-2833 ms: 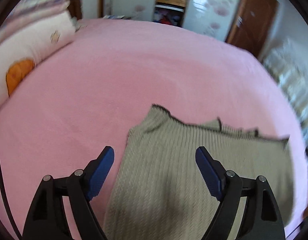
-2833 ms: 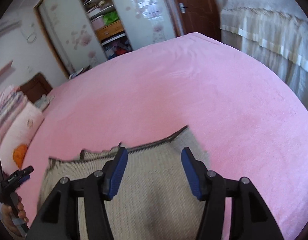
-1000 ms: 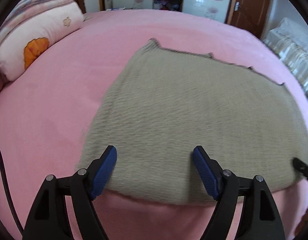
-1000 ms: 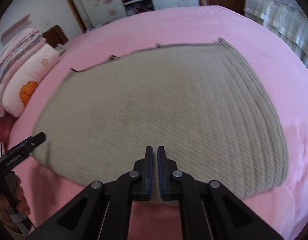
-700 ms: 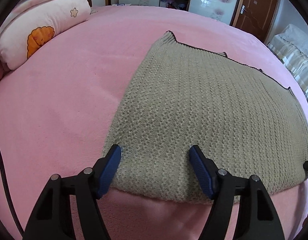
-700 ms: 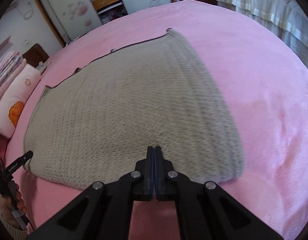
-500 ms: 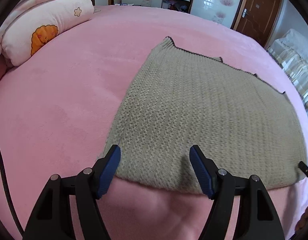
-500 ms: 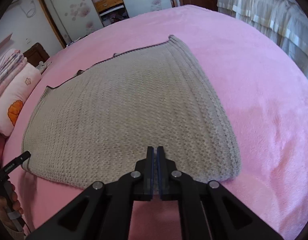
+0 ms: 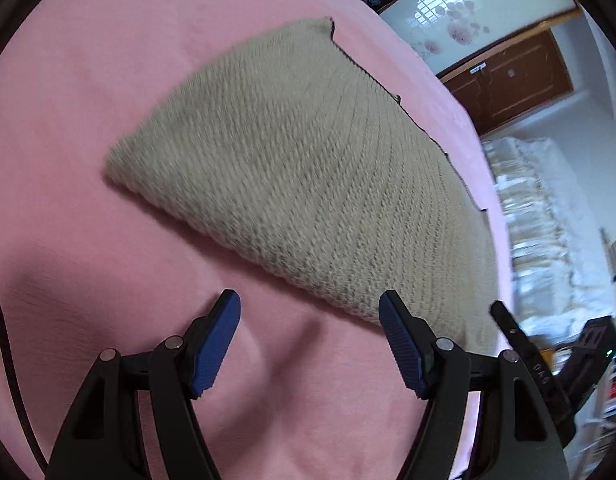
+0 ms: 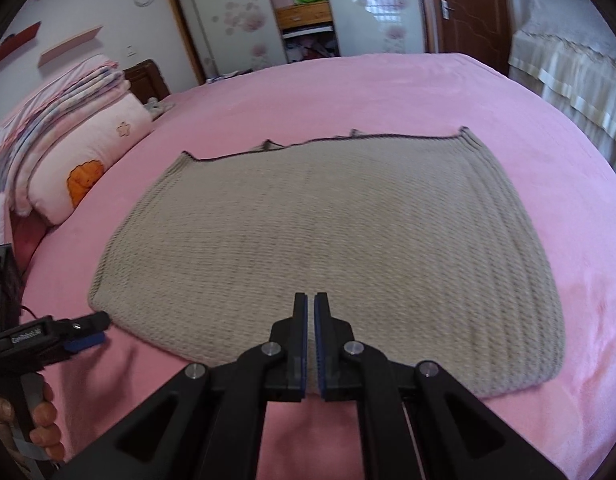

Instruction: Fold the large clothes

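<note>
A beige knitted garment [image 10: 324, 236] lies folded flat on the pink bed [image 10: 508, 120]; it also shows in the left wrist view [image 9: 299, 176]. My left gripper [image 9: 310, 316] is open and empty, just off the garment's near edge; it also shows at the left of the right wrist view [image 10: 85, 330], beside the garment's near left corner. My right gripper [image 10: 309, 308] is shut with nothing between its pads, over the garment's near edge. Its tip shows in the left wrist view [image 9: 504, 316].
Pink pillows and folded quilts [image 10: 71, 128] lie at the bed's left. A wardrobe [image 10: 303, 12] and a brown door [image 10: 464, 4] stand beyond the far edge. A white covered bed [image 10: 576, 68] is to the right.
My left gripper has pulled back off the garment and swung to the right, still open. My right gripper has stayed shut at the near edge. The garment lies flat.
</note>
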`<state>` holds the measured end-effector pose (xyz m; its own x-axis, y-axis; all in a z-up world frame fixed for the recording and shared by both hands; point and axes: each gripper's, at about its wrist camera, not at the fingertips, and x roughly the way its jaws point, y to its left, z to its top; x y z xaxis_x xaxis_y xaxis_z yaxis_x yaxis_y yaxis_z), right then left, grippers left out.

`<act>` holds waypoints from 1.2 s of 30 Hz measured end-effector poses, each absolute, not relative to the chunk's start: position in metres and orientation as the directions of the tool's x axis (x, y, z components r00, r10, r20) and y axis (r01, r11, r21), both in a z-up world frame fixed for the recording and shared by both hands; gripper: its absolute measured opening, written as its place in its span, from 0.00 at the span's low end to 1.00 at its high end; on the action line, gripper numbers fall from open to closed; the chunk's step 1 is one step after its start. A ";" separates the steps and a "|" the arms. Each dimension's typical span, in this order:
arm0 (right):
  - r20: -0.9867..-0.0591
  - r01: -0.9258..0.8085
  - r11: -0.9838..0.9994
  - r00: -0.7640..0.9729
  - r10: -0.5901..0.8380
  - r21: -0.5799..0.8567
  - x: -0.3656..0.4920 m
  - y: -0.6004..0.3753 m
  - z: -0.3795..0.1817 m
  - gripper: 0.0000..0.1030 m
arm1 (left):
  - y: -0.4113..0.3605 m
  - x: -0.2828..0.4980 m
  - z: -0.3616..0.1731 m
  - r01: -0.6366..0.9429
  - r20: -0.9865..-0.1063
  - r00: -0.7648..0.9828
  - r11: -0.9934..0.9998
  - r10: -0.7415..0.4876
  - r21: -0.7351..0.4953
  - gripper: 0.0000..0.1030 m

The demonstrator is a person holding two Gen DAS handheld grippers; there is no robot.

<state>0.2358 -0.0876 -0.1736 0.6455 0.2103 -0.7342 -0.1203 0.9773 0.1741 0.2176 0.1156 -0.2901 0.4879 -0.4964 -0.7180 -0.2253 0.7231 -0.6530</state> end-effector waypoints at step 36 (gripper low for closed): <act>-0.783 -0.187 0.931 0.504 0.364 0.313 0.319 -0.045 -0.231 0.04 | 0.012 0.284 -0.169 0.068 -0.611 0.765 0.968 -0.205 -0.240 0.10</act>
